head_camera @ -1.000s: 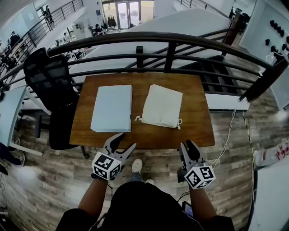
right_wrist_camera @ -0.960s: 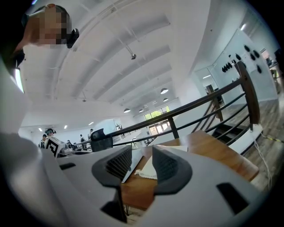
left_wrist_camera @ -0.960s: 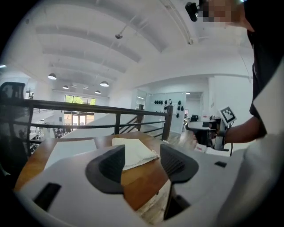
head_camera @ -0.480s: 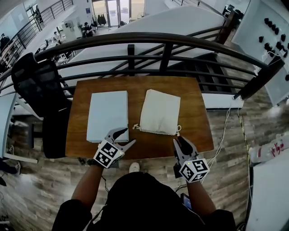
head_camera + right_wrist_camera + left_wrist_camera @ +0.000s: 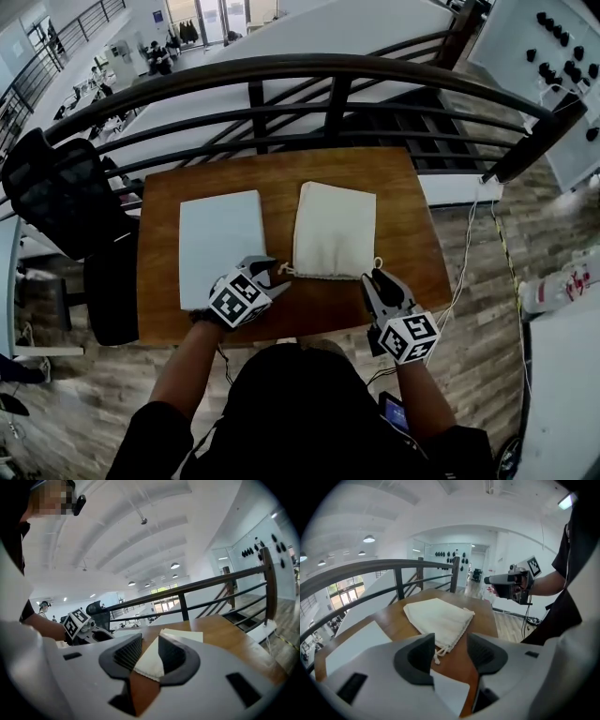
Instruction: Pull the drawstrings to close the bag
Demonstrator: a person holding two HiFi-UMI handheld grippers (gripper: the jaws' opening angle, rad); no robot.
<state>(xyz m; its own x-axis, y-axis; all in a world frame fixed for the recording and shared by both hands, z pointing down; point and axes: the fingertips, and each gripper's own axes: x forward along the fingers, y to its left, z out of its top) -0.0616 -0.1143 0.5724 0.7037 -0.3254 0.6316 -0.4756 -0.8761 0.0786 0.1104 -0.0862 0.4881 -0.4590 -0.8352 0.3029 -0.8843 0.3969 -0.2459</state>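
The rectangular wooden counter (image 5: 281, 173) shows a smooth brown grain. On its left side lies a flat, pale rectangular sheet (image 5: 220, 239). Beside it the cream cloth bag (image 5: 334, 230) lies flat and soft, its gathered mouth toward the person. The grey left tool (image 5: 272, 279) has just been closing, but its pads are still apart and empty, near a knotted drawstring (image 5: 282, 271). The right tool (image 5: 380, 278) has also been closing and stands narrowly parted, gripping nothing.
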